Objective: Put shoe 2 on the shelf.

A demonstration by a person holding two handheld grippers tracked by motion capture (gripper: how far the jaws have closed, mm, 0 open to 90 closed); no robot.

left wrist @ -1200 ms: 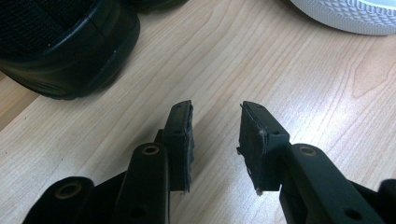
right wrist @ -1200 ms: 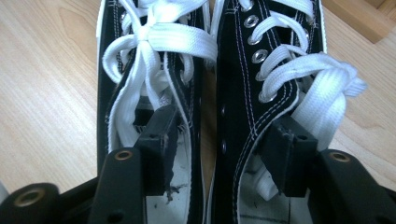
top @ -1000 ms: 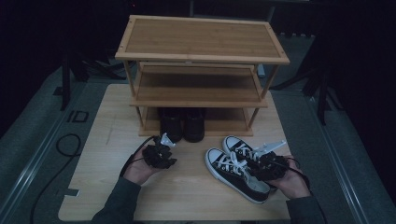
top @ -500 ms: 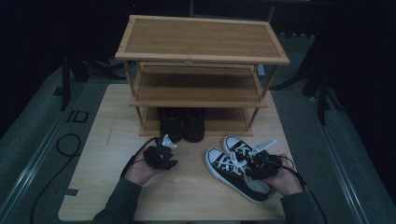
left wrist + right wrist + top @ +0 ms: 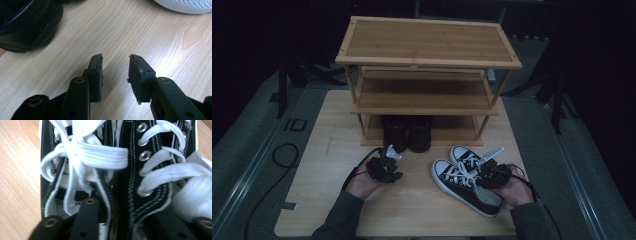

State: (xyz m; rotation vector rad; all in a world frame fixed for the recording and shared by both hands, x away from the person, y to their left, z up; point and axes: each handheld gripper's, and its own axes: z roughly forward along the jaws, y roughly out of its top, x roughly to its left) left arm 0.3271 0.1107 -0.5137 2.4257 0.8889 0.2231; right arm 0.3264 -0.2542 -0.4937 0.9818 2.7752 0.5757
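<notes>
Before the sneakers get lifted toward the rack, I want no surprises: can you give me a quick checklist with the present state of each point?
1. Right gripper on the pair of sneakers: ok. Its jaws have just been closing, one inside each shoe, with the two inner walls between them.
2. Grip firm enough to lift both: cannot tell; the pads are hidden inside the shoes.
3. Left gripper free: ok, open over bare table, holding nothing.
4. Middle shelf free for shoes: ok, it looks bare.
5. Bottom level: not ok for the left part, the black shoes stand there.
6. Laces clear of the jaws: cannot tell.
</notes>
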